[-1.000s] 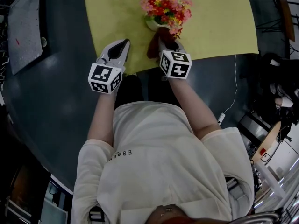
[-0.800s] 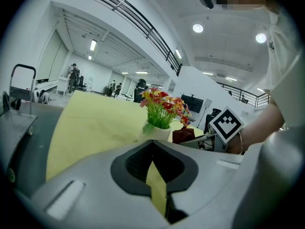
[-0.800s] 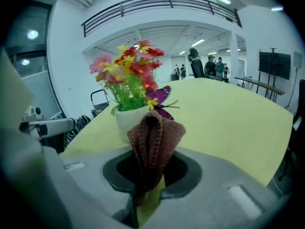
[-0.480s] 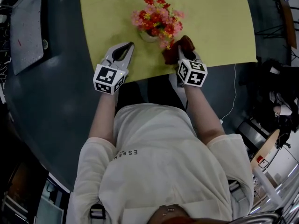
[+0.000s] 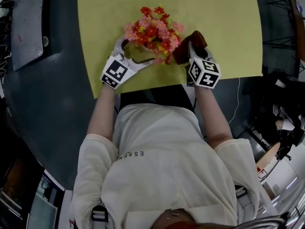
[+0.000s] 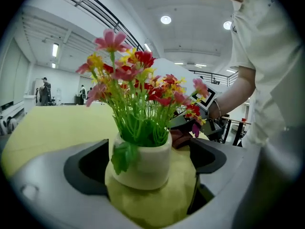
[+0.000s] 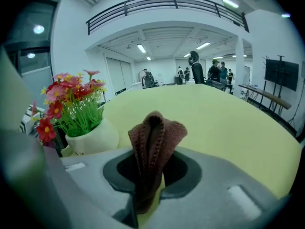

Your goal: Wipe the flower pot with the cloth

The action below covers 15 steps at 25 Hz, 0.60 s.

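A cream flower pot (image 6: 143,163) with red, pink and yellow flowers (image 5: 151,30) stands near the front edge of the yellow table (image 5: 214,23). My left gripper (image 5: 136,51) has just been opening its jaws and now stands open around the pot, one jaw on each side with a gap showing in the left gripper view. The pads do not press on it. My right gripper (image 5: 194,49) sits just right of the flowers, shut on a brown knitted cloth (image 7: 152,142) that sticks up from its jaws. In the right gripper view the pot (image 7: 93,140) is to the left, apart from the cloth.
The yellow table's front edge runs just behind both grippers, with dark grey floor (image 5: 57,109) around it. A grey board (image 5: 26,27) lies at the left. A white cable (image 5: 237,99) trails at the right. People stand far off in the hall.
Both grippers moved forward over the table. The left one went from shut and left of the pot to open around it. The right one carried the cloth from the pot's front to its right side.
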Each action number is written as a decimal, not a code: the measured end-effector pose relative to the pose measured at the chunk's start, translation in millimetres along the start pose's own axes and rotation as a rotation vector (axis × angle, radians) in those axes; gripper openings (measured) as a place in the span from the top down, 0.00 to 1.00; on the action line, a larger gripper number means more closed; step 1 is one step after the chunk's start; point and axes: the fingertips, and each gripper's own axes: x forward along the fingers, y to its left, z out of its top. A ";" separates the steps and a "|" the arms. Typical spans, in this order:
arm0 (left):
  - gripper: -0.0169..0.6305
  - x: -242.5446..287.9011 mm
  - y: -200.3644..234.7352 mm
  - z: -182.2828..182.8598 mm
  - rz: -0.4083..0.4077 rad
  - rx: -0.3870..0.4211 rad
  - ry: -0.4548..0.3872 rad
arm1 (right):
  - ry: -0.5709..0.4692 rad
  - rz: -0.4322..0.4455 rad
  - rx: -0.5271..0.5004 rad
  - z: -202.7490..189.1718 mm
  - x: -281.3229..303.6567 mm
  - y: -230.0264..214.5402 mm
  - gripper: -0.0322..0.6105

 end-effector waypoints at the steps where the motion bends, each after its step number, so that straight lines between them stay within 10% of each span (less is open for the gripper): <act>1: 0.13 4.0 1.9 -0.2 0.001 -0.003 -0.003 | -0.004 0.010 -0.019 4.2 3.9 -0.5 0.86; 15: 0.13 43.3 14.6 -6.7 -0.014 0.010 0.066 | 0.011 0.142 -0.125 26.7 43.3 -8.7 0.86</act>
